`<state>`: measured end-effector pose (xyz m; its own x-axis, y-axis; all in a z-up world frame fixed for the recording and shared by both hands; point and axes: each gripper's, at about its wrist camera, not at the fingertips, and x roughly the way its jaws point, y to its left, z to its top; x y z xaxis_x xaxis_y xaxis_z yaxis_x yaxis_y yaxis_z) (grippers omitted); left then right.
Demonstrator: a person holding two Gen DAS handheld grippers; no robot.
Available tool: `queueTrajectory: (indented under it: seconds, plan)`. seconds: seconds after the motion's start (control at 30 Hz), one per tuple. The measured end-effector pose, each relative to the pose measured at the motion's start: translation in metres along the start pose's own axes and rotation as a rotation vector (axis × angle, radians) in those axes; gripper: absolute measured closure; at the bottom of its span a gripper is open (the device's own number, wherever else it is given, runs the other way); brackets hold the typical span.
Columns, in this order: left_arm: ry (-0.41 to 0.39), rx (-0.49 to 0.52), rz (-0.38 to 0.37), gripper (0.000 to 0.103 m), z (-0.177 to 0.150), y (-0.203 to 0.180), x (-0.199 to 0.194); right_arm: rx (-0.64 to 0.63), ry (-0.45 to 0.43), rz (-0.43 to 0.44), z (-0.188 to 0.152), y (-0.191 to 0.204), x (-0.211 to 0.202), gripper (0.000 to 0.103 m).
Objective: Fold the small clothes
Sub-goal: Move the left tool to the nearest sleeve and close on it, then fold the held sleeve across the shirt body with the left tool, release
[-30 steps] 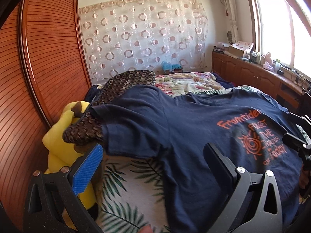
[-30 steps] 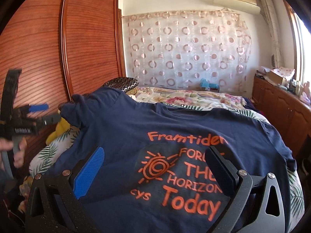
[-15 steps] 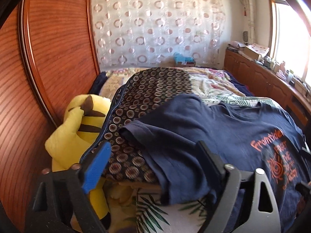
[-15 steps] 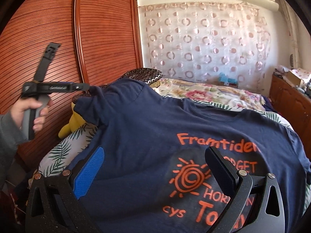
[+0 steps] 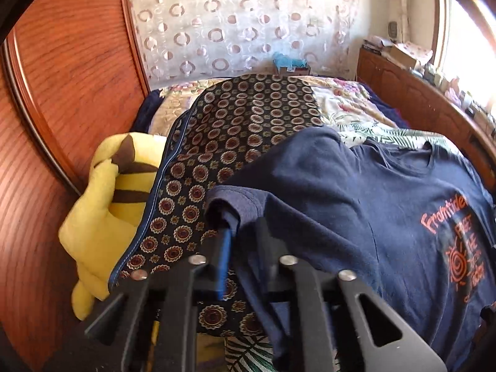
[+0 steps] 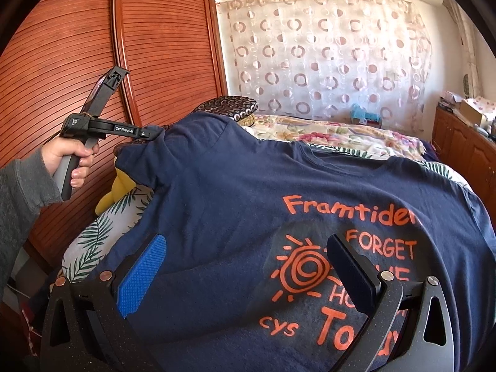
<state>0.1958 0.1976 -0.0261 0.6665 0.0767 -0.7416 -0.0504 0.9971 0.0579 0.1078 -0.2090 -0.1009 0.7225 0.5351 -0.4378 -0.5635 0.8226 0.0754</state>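
With the navy T-shirt [image 6: 248, 217] spread unfolded on the bed [image 6: 93, 232], my left hand-held gripper [image 5: 240, 232] has just been closing and now pinches its nine-o'clock sleeve, my right hand-held gripper [image 6: 245, 266] gaping above, no fold made yet.

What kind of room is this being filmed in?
Most likely a home bedroom. A made bed with a floral cover fills the room, a slatted wooden wardrobe stands beside it, and a yellow plush toy lies by a patterned pillow.
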Motion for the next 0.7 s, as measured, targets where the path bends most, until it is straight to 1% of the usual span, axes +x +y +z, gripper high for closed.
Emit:
queueTrajectory:
  seconds: [0.03, 0.13, 0.2, 0.3, 0.47, 0.53, 0.6, 0.67, 0.7]
  plan:
    - [-0.005, 0.013, 0.003, 0.098, 0.001, -0.002, -0.002, 0.001, -0.004, -0.001, -0.001, 0.002, -0.001, 0.000]
    - [-0.038, 0.036, 0.031, 0.100, 0.007, -0.013, -0.015, 0.002, -0.011, -0.008, -0.003, 0.008, -0.002, 0.000]
    - [-0.072, 0.059, -0.023, 0.100, 0.012, -0.030, -0.029, -0.001, -0.017, -0.017, 0.001, 0.016, 0.004, 0.000]
    - [-0.113, 0.131, -0.068, 0.100, 0.021, -0.064, -0.051, 0.007, -0.028, -0.027, 0.001, 0.018, 0.003, 0.000]
    - [-0.146, 0.225, -0.185, 0.100, 0.040, -0.124, -0.076, 0.036, -0.048, -0.042, 0.001, 0.011, -0.004, 0.000]
    - [-0.164, 0.256, -0.196, 0.100, 0.045, -0.141, -0.083, 0.047, -0.053, -0.051, 0.001, 0.011, -0.003, 0.000]
    - [-0.189, 0.263, -0.186, 0.100, 0.050, -0.145, -0.090, 0.060, -0.053, -0.056, -0.001, 0.008, -0.003, 0.000]
    - [-0.187, 0.246, -0.172, 0.098, 0.050, -0.137, -0.091, 0.059, -0.053, -0.061, -0.003, 0.009, -0.002, 0.000]
    - [-0.177, 0.236, -0.154, 0.087, 0.050, -0.128, -0.089, 0.058, -0.053, -0.063, -0.004, 0.009, -0.002, 0.000]
